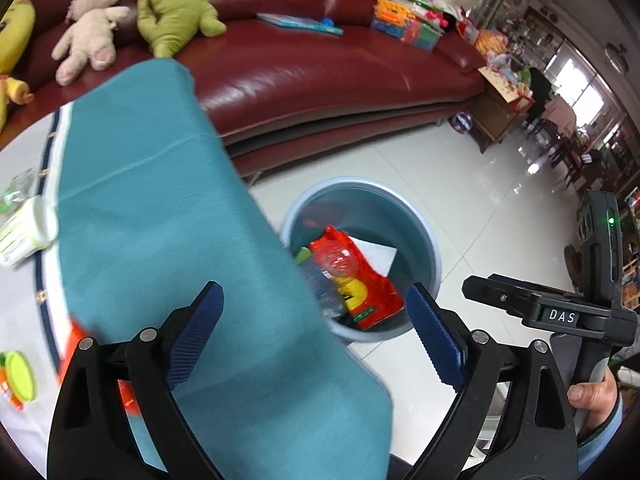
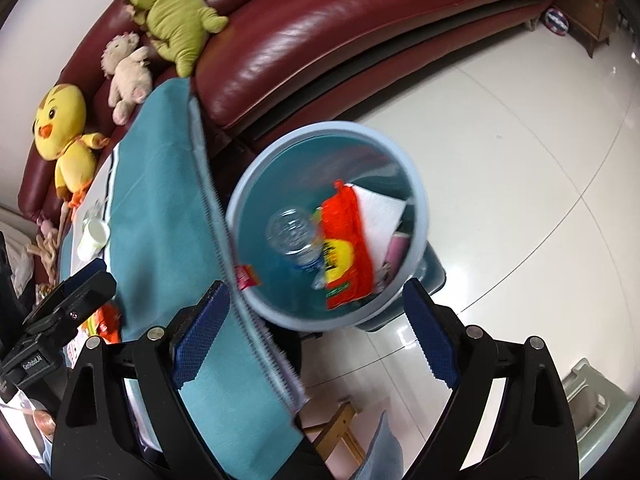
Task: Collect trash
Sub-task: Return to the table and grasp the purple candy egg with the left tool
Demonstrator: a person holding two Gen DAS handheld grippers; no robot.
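A light blue trash bin (image 1: 352, 181) stands on the floor beside the table. Inside lie a red snack packet (image 1: 360, 280), a clear plastic bottle (image 2: 292, 232) and white paper (image 2: 380, 216). A small red wrapper (image 2: 246, 276) sits at the bin's rim (image 2: 320, 126). My left gripper (image 1: 316, 312) hangs open over the table edge and the bin, nothing between its blue pads. My right gripper (image 2: 316, 312) is open above the bin, also empty. On the table remain a white cup (image 1: 28, 232), an orange wrapper (image 1: 76, 336) and a green-lidded tub (image 1: 20, 376).
A teal cloth (image 1: 160, 220) covers the table and hangs over its edge next to the bin. A dark red sofa (image 1: 320, 68) with plush toys (image 1: 172, 4) and toy boxes stands behind. Glossy white floor tiles (image 2: 520, 160) spread to the right. A hand (image 1: 592, 396) holds the other tool's handle.
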